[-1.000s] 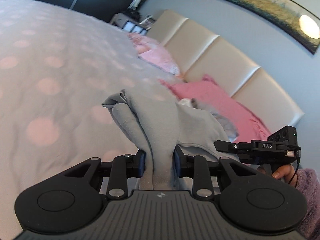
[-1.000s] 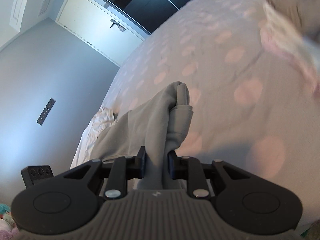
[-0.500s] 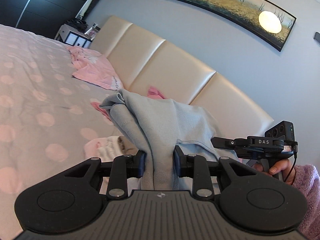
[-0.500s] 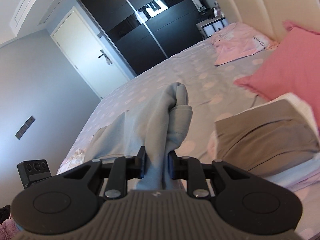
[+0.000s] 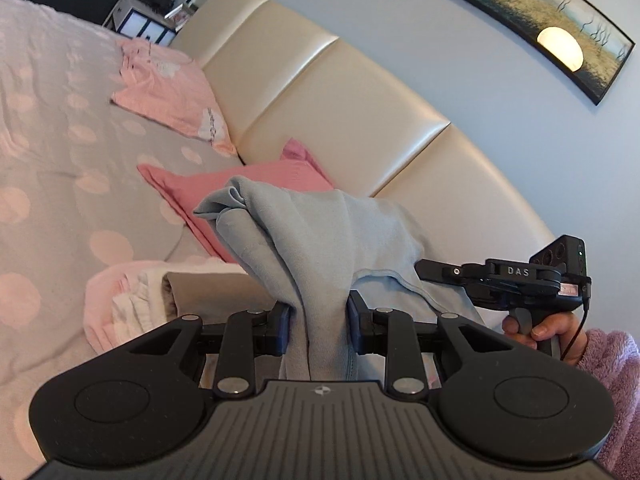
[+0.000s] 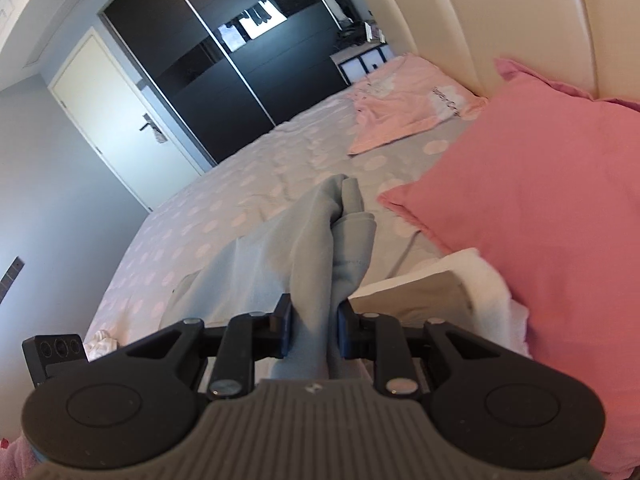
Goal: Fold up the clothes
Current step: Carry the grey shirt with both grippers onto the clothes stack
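My left tongs [image 5: 318, 330] are clamped on a bunched fold of the grey garment [image 5: 320, 240]; the cloth fills the gap between the pads and rises past them in a soft peak. My right tongs [image 6: 314, 330] grip another bunch of the same garment [image 6: 320, 240], pads pressed in on both sides. In the left view I see the other tongs [image 5: 500, 276] out to the right, held by a hand [image 5: 540, 330] in a fluffy purple sleeve [image 5: 608, 360], with the garment's hem sagging between the two grips. The garment hangs above the bed [image 6: 248, 208], clear of the spotted cover as far as I can see. Just below and ahead of it lies a stack of folded clothes [image 6: 424, 292], tan piece on top, white underneath, its near edge close under the right tongs. Beside the stack sits a pink pillow [image 6: 540, 208], leaning toward the cream headboard [image 5: 340, 112]. Further up the bed a light pink shirt [image 6: 404, 108] lies flat near the headboard. Open room: the wide stretch of bed to the left of the stack, bare apart from a small white crumple [image 6: 100, 340] at the near edge. Beyond the bed's far edge stand a dark wardrobe [image 6: 240, 60] and a white door [image 6: 116, 112].
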